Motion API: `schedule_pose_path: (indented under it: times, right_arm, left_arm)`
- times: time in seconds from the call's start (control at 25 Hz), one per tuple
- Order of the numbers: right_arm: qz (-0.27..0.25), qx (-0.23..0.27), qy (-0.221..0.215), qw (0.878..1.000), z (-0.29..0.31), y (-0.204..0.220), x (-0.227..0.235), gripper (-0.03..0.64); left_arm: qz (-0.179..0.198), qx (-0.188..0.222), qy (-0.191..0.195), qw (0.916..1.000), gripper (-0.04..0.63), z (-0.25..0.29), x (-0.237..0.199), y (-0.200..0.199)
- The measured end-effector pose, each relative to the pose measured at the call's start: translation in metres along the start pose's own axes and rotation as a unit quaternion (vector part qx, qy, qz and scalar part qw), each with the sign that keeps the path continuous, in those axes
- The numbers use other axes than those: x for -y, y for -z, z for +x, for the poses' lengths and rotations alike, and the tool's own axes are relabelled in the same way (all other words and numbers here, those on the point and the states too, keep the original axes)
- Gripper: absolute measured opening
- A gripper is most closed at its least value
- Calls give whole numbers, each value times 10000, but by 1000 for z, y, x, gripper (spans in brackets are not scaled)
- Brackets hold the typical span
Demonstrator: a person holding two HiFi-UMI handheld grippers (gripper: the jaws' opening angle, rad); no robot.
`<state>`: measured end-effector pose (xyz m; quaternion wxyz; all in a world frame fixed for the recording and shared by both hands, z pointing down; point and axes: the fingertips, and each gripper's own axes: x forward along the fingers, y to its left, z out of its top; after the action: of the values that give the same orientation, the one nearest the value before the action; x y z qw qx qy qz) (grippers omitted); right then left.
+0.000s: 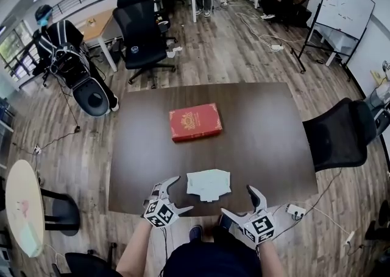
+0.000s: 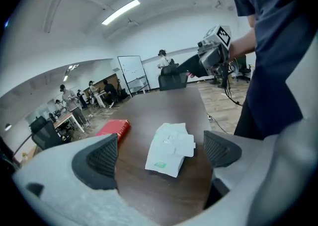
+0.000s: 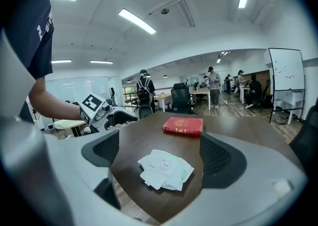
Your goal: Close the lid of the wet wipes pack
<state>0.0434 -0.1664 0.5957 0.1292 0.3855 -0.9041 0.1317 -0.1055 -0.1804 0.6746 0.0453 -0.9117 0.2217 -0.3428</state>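
The white wet wipes pack (image 1: 208, 184) lies flat on the dark table near its front edge, its lid flap (image 2: 186, 143) lifted and sticking out sideways. My left gripper (image 1: 181, 193) hovers just left of the pack, jaws open and empty. From the left gripper view the pack (image 2: 171, 148) lies ahead between the open pads (image 2: 102, 159). My right gripper (image 1: 239, 201) stands open just right of the pack, at the table edge. The right gripper view shows the pack (image 3: 165, 169) ahead of its open jaws, untouched, and the left gripper (image 3: 102, 113) beyond.
A red book (image 1: 195, 122) lies at the middle of the brown table (image 1: 268, 136). A black chair (image 1: 338, 136) stands at the table's right side, another (image 1: 143, 32) beyond the far edge. Desks, a whiteboard (image 1: 344, 5) and people stand farther off.
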Motion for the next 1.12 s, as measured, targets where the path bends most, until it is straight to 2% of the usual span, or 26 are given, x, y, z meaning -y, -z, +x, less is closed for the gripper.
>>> schedule_pose_path:
  times: [0.28, 0.52, 0.72, 0.76, 0.88, 1.12]
  right_arm:
    - [-2, -258, -199, 9995, 16, 17, -8, 514]
    - [-229, -600, -337, 9974, 35, 35, -9, 512]
    - [-378, -760, -403, 9956, 41, 49, -13, 506]
    - [-400, -794, -401, 9952, 43, 52, -13, 505]
    - [-433, -918, -428, 9939, 48, 61, -14, 505]
    - [-367, -1032, -511, 9927, 52, 72, -17, 503]
  left_arm:
    - [633, -529, 417, 9957, 508, 49, -1, 30]
    - [753, -967, 1026, 9871, 509, 88, -3, 59]
    - [898, -1397, 1394, 9762, 507, 113, 6, 86]
    - [953, -1477, 1469, 9734, 490, 117, 8, 92]
    - [1182, -1675, 1554, 9664, 445, 124, 13, 109]
    - [1152, -1894, 1608, 9618, 479, 132, 14, 123]
